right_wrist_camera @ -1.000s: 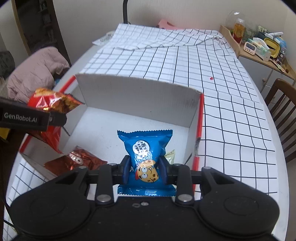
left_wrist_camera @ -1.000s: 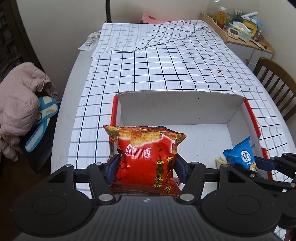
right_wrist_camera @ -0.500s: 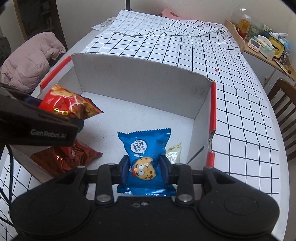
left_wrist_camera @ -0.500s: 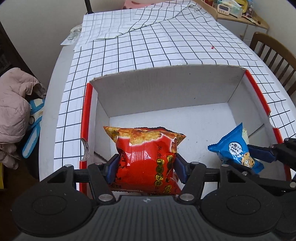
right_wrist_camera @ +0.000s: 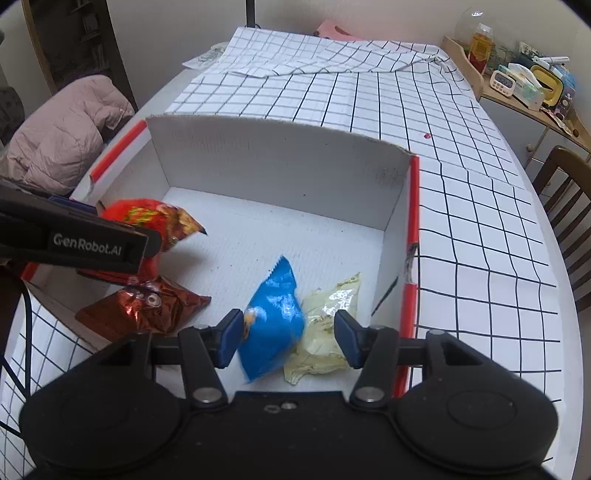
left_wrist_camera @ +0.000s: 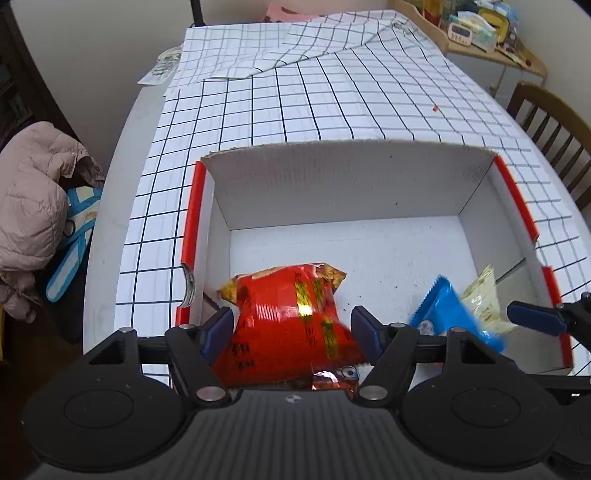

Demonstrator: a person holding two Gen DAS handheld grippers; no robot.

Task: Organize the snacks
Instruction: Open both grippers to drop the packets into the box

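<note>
A white cardboard box with red edges stands on the checked cloth. Over its near left corner my left gripper is opening. A red snack bag is blurred and tipping between the spread pads, which no longer pinch it. A dark red foil bag lies under it. In the right wrist view my right gripper is opening too. A blue cookie packet slumps leftward between its jaws, clear of the right pad. It lies beside a pale yellow packet on the box floor.
The checked tablecloth covers the table beyond the box, folded over at the far end. A wooden chair stands at the right edge. A pink jacket lies at the left. A cluttered shelf is at the back right.
Both grippers' jaws have spread and let go. The red bag has tipped over and sunk between the left pads. The blue packet has tilted left and dropped toward the box floor.
</note>
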